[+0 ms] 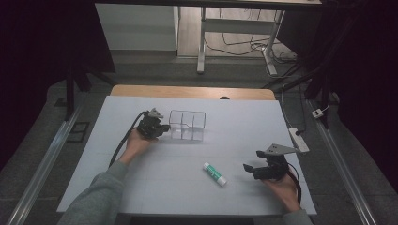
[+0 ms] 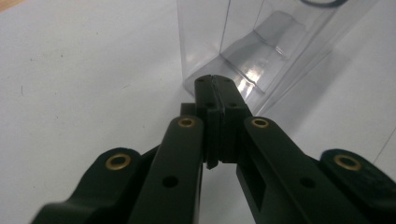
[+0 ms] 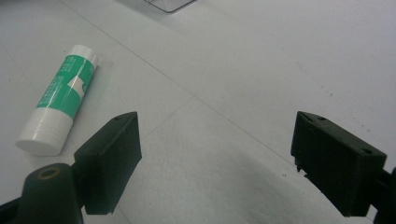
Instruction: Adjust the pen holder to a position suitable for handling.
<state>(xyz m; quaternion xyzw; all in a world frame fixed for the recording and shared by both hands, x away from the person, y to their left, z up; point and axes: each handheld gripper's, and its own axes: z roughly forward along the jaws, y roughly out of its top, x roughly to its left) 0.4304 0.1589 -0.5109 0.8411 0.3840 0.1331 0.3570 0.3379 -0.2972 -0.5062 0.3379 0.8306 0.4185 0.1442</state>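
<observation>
Clear plastic organizer wall sits clamped between closed left gripper jaws; right gripper gapes empty, glue stick beside it.

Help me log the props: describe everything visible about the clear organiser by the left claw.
The clear organiser looks like thin transparent plastic, split by inner walls into open-topped compartments. It stands upright on the white table, toward the far side. The left claw, jaws pressed together, sits at its near lower edge; whether a wall is pinched cannot be told.
</observation>
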